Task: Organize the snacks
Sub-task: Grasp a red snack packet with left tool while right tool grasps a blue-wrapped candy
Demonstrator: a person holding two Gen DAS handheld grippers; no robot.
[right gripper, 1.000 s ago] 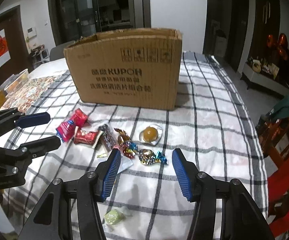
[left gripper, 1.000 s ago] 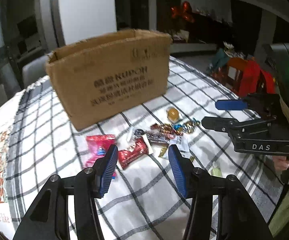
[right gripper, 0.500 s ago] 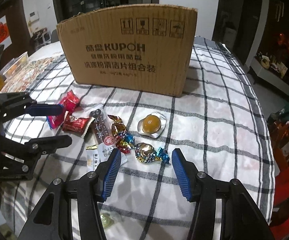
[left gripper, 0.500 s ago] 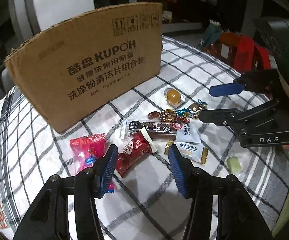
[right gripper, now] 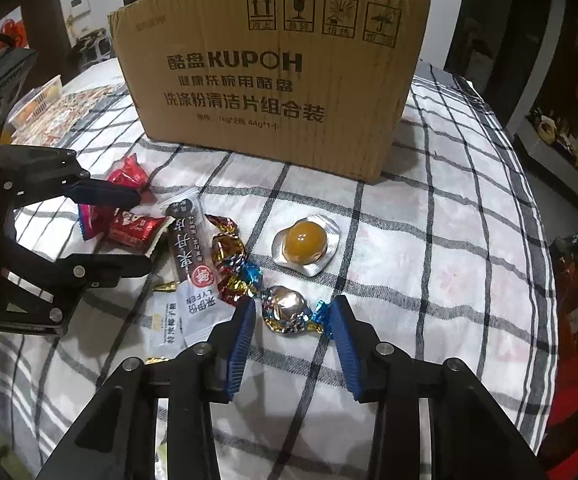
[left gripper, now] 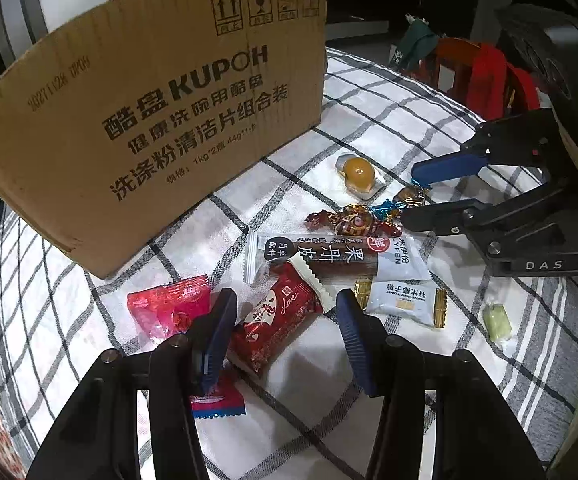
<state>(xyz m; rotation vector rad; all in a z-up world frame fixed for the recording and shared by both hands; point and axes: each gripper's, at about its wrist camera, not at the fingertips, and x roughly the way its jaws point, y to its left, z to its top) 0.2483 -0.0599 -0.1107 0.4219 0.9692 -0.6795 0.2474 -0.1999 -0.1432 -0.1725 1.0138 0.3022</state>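
Foil-wrapped candy (right gripper: 287, 309) lies on the checked desk (right gripper: 449, 280) between the fingers of my right hand-held gripper (right gripper: 292, 322), whose jaws have just been narrowing but do not press it. My left hand-held gripper (left gripper: 285, 332) stands half open astride a red packet (left gripper: 275, 324). I cannot see inside the cardboard box (right gripper: 273, 68)

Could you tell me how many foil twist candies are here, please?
3 candies: one between the right hand-held gripper's jaws, which have just been closing; one just left; one behind that, beside the brown bar. Others may be hidden.
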